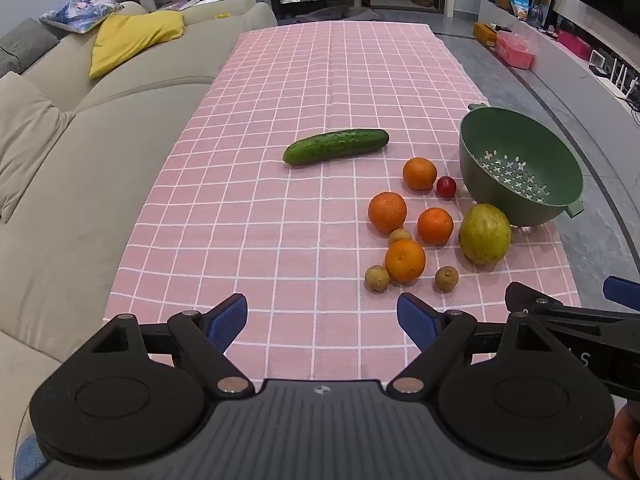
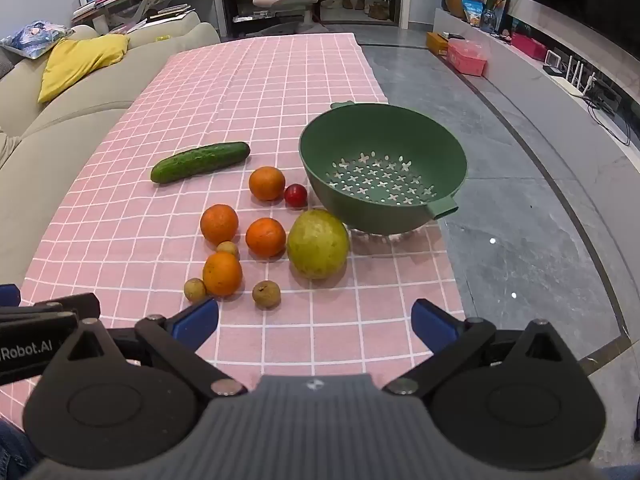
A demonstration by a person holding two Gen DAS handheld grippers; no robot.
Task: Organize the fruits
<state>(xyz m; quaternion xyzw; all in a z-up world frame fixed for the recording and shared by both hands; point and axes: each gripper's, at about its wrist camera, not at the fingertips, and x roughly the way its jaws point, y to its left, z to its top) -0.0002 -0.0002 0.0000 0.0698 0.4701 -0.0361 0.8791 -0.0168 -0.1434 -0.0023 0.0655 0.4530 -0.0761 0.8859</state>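
Observation:
A green colander (image 1: 520,168) (image 2: 384,168) stands empty near the table's right edge. Beside it lie several oranges (image 1: 387,212) (image 2: 219,224), a yellow-green pear (image 1: 485,234) (image 2: 318,244), a small red fruit (image 1: 446,186) (image 2: 296,195) and three brown longans (image 1: 447,278) (image 2: 266,294). A cucumber (image 1: 336,146) (image 2: 200,162) lies further left. My left gripper (image 1: 322,322) is open and empty, near the table's front edge. My right gripper (image 2: 314,326) is open and empty, just short of the fruits.
A pink checked cloth (image 1: 280,120) (image 2: 260,80) covers the table. A grey sofa (image 1: 80,140) with a yellow cushion (image 1: 128,40) runs along the left side. Grey floor (image 2: 520,200) lies to the right, with a low shelf of boxes beyond.

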